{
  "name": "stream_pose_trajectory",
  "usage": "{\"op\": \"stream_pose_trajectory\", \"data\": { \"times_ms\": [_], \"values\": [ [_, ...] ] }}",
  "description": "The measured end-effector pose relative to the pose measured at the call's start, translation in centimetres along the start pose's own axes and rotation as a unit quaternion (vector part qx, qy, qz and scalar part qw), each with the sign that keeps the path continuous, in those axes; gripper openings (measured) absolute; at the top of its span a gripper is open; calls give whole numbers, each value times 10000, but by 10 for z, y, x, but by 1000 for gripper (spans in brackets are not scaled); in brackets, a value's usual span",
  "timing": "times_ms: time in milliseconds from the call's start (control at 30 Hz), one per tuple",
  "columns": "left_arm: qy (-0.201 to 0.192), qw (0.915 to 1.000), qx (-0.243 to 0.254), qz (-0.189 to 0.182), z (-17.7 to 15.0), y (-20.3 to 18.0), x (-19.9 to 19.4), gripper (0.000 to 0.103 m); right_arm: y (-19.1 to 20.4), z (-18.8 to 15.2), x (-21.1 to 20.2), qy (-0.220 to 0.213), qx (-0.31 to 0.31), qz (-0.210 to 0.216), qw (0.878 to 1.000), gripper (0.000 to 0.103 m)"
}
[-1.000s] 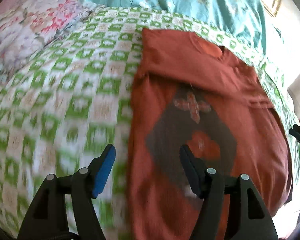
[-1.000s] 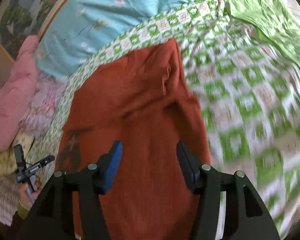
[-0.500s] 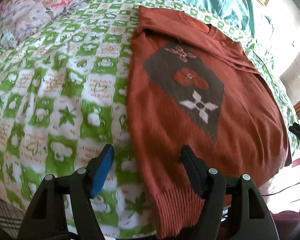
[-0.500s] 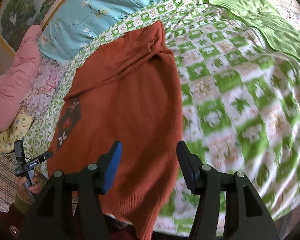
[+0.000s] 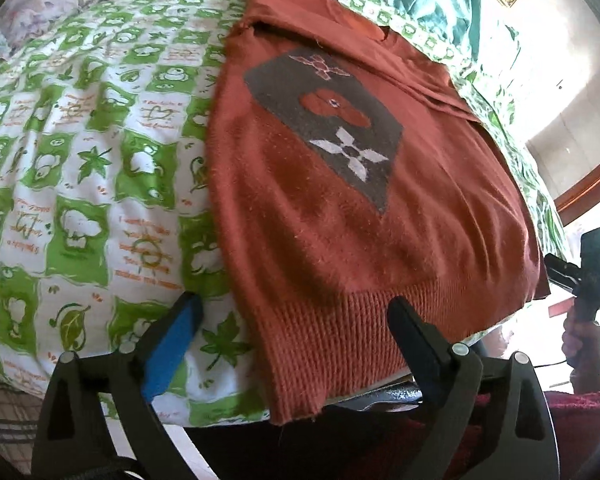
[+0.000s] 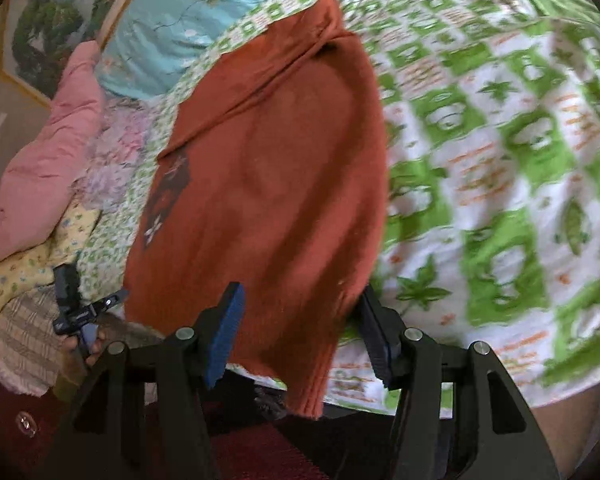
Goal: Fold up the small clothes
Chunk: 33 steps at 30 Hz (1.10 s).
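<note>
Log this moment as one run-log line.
sweater: flat on bedspread | left gripper: open, jaws just widened, over hem corner | right gripper: open, straddling other hem corner

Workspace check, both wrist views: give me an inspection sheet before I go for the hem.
Surface: green-and-white checked bedspread.
Job's things: rust-red sweater lying flat, ribbed hem at the near edge.
Clutter: pink quilt, floral pillows.
Grippers: left hand-held gripper just opened wider, astride a hem corner; right hand-held gripper open, astride the other corner.
Cables: nothing seen.
Surroundings: teal headboard cover, framed picture.
</note>
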<state>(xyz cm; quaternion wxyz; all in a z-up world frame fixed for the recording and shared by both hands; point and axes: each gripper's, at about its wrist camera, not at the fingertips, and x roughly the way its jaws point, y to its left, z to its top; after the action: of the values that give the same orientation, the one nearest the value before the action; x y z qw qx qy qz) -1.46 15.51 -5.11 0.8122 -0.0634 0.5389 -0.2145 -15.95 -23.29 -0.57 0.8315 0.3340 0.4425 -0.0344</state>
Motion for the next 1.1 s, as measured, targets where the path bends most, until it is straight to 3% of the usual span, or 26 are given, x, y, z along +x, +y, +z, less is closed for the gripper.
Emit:
{"op": "stream_pose_trajectory", "data": {
  "times_ms": [133, 200, 233, 267, 300, 367, 533, 733, 1100],
  "values": [
    [-5, 9996, 264, 66, 2, -8, 4, 86, -5, -2, -2, 22, -76, 247, 9997, 56],
    [-23, 9990, 431, 132, 3, -13, 5, 65, -11, -4, -2, 11, -48, 357, 9994, 43],
    [-24, 9984, 545, 139, 3, -16, 4, 58, -13, -4, -1, 20, -23, 357, 9994, 31],
    [-28, 9982, 592, 121, 4, -16, 4, 43, -16, -4, 1, 39, 41, 414, 9991, 21],
    [-17, 9979, 645, 27, 4, -16, 2, 23, -21, -5, 1, 52, 126, 524, 9985, 17],
    [62, 9977, 649, -204, 4, -15, 2, 8, -23, -5, 4, 77, 164, 621, 9979, 12],
    [-167, 9974, 595, -365, 3, -11, -5, 7, -21, -4, 1, 2, 75, 740, 9972, 9],
    [-899, 9907, 317, -968, 21, -9, -38, 5, -21, 10, -12, -356, 123, 1138, 9928, 7],
    [-1910, 9759, -70, -1052, 86, -11, -58, 5, 15, 81, -22, -1070, -258, 1599, 9810, 7]
  ]
}}
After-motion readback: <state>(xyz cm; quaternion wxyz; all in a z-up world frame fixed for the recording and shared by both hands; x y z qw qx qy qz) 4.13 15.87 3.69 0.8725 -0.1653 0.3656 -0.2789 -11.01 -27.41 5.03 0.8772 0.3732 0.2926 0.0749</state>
